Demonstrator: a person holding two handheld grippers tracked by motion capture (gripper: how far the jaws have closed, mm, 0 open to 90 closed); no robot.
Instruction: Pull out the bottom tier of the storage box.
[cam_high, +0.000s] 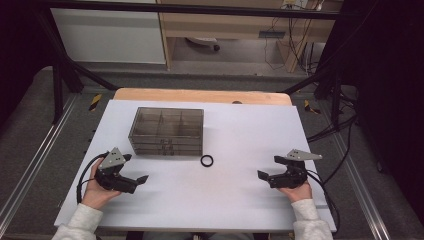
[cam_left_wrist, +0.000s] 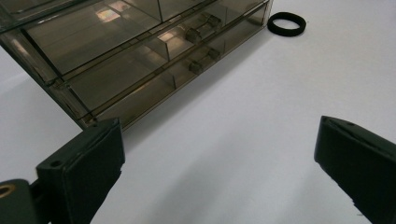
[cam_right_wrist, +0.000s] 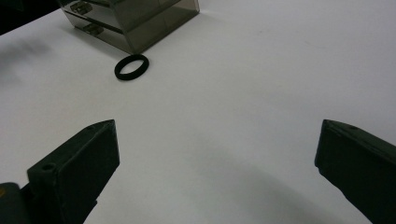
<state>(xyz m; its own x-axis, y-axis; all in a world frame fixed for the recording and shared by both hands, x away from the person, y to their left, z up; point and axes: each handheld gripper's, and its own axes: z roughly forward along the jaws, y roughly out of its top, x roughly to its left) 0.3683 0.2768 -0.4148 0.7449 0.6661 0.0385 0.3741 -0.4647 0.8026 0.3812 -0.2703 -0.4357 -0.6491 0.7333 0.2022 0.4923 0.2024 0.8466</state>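
Both grippers rest low over the white table (cam_high: 240, 200) near its front edge, left gripper (cam_high: 136, 168) toward the front-left corner, right gripper (cam_high: 270, 167) toward the front-right. Each has its jaws spread wide with nothing between them; bare table shows in the gap in both gripper views. Both point inward, probably a neutral ready pose that keeps either hand free to act.

The ring (cam_high: 206, 160), small and black, lies flat on the table about midway between the grippers, well apart from both. It sits just off the front-right corner of the drawer box (cam_high: 166, 131); whether it touches the box cannot be told.

The box is smoky and see-through and stands left of the table's middle, drawer fronts facing the front edge. Its drawers look shut, handles (cam_left_wrist: 201, 31) within reach of the left gripper.

Judgement: the ring is likely meant for a drawer. The layout suits a split: one gripper pulls a drawer, the other lifts the ring. Nothing is grasped yet.
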